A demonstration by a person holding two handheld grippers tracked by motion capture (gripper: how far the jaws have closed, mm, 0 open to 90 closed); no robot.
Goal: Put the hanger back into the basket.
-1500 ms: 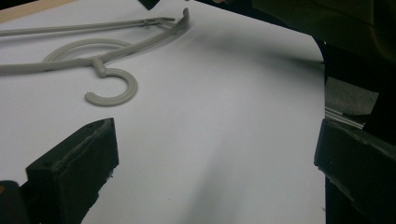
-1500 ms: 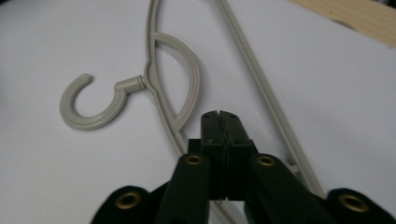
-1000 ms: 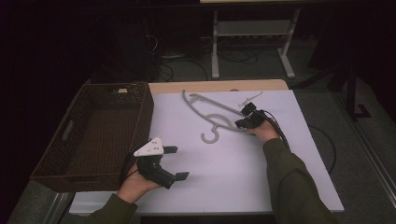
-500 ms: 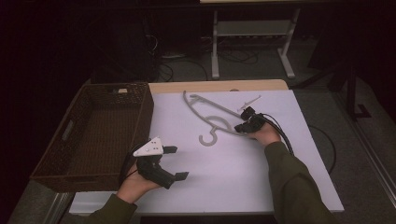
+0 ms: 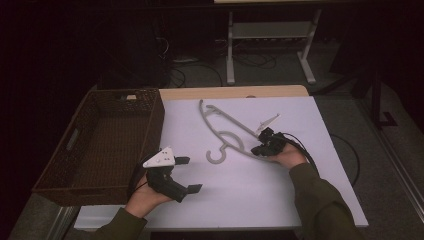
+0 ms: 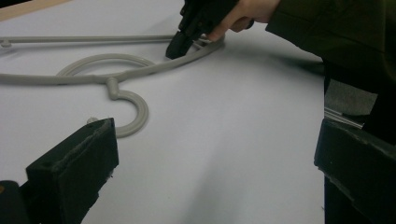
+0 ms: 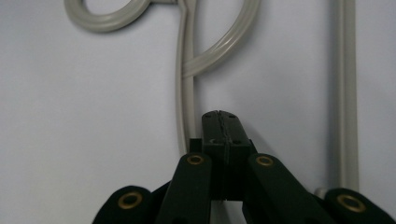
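A grey plastic clothes hanger (image 5: 227, 120) lies flat on the white table (image 5: 240, 195), its hook (image 5: 217, 156) pointing toward me. My right gripper (image 5: 256, 151) is shut, its tip down on the table inside the hanger's frame, right against the lower arm. In the right gripper view the closed pads (image 7: 219, 122) sit just beside that arm of the hanger (image 7: 187, 93) with nothing between them. From the left gripper view I see the hanger (image 6: 102, 58) and the right gripper (image 6: 173, 50) touching it. My left gripper (image 5: 189, 174) is held open near the front left, empty.
A dark wicker basket (image 5: 75, 150) stands along the table's left side, beside my left hand. A metal stand (image 5: 270, 35) and cables are on the floor beyond the far edge. The right gripper's cable (image 5: 305, 150) loops over the table's right part.
My right gripper has moved toward the near edge, and the hanger has slid a little with it. The left gripper has stayed where it was.
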